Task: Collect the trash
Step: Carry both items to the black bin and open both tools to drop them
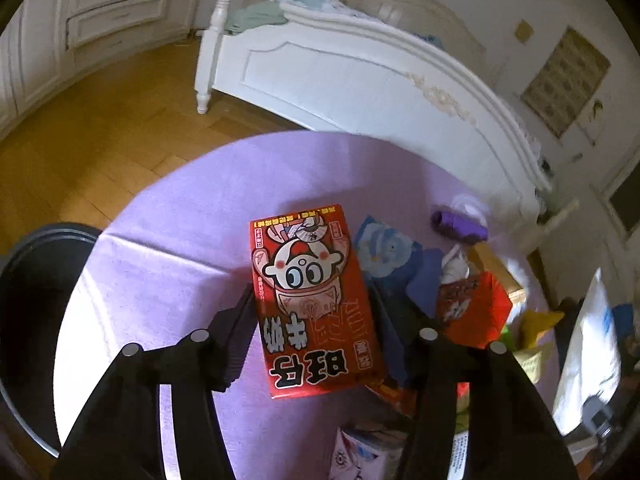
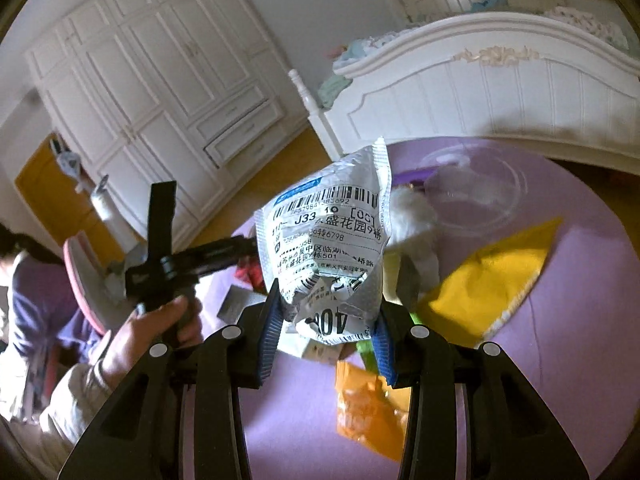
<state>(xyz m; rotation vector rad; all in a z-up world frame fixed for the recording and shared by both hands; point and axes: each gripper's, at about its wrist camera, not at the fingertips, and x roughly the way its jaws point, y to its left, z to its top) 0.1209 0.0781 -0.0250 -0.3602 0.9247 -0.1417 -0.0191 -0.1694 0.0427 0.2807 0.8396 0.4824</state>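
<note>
Table [image 1: 168,208] under a purple cloth holds the mess. Black bin [image 1: 36,280] stands at its left edge (inside too dark to see). Red box [image 1: 316,300] sits between the left gripper [image 1: 312,312] fingers; squeezed or loose, I cannot tell. Right gripper [image 2: 326,332] pinches a crumpled white mail bag [image 2: 328,240] above the table.

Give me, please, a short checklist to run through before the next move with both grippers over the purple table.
1. Right gripper closed on the crumpled mailer bag, bag lifted off the table: ok.
2. Left gripper gripping the red milk carton: not ok; a gap shows at the right finger.
3. Carton lying flat on the purple table: ok.
4. Black bin in view beside the table: ok.
5. Bin has room: cannot tell.
6. Other trash left on the table, such as the yellow wrapper: not ok.
</note>
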